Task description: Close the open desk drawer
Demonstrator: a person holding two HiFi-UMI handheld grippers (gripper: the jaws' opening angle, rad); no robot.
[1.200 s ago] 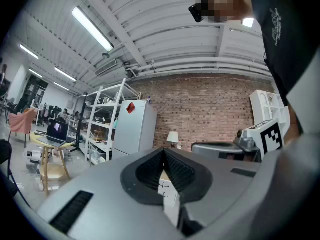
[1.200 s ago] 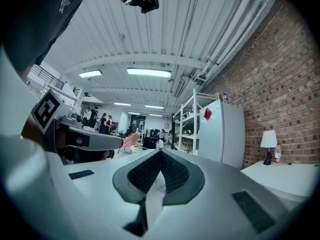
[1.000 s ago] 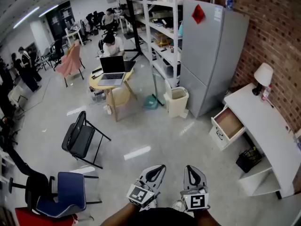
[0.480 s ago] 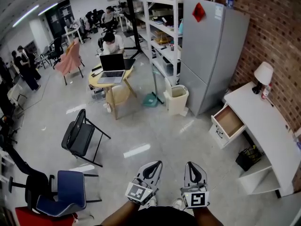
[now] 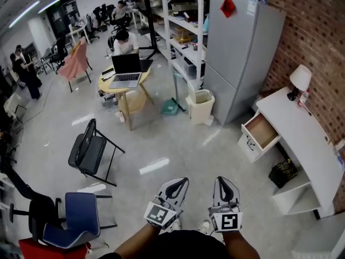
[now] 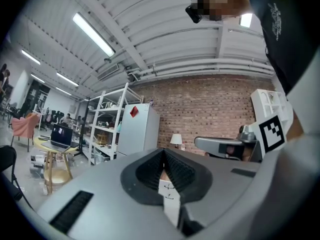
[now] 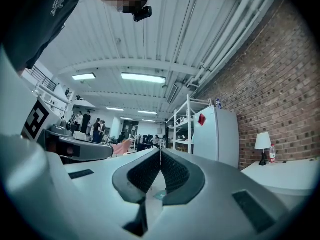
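In the head view the drawer (image 5: pixel 260 133) stands pulled out of the front of the desk (image 5: pixel 304 147), at the desk's end nearest the fridge (image 5: pixel 242 53). Its wooden inside looks bare, and a dark handle (image 5: pixel 249 143) sits on its white front. A lamp (image 5: pixel 299 82) stands at the desk's far corner by the brick wall. The left gripper (image 5: pixel 176 185) and right gripper (image 5: pixel 225 188) hang low at the bottom edge, close to the body and well apart from the drawer, with bare floor (image 5: pixel 178 144) between. In the left gripper view the left gripper (image 6: pixel 163 154) has its jaws pressed together at the tips with nothing between them; the fridge (image 6: pixel 137 129) and lamp (image 6: pixel 176 140) show beyond, the drawer does not. In the right gripper view the right gripper (image 7: pixel 160 154) is likewise closed and empty, and the desk (image 7: pixel 290 176) top and lamp (image 7: pixel 263 145) lie off to the right. The drawer is probably light, rigid and free on its runners, so it needs a push rather than a grip. The place to push is the flat front near its middle, beside the handle, since a push near one corner could skew it. The front looks smooth, so closed tips may slide on it.
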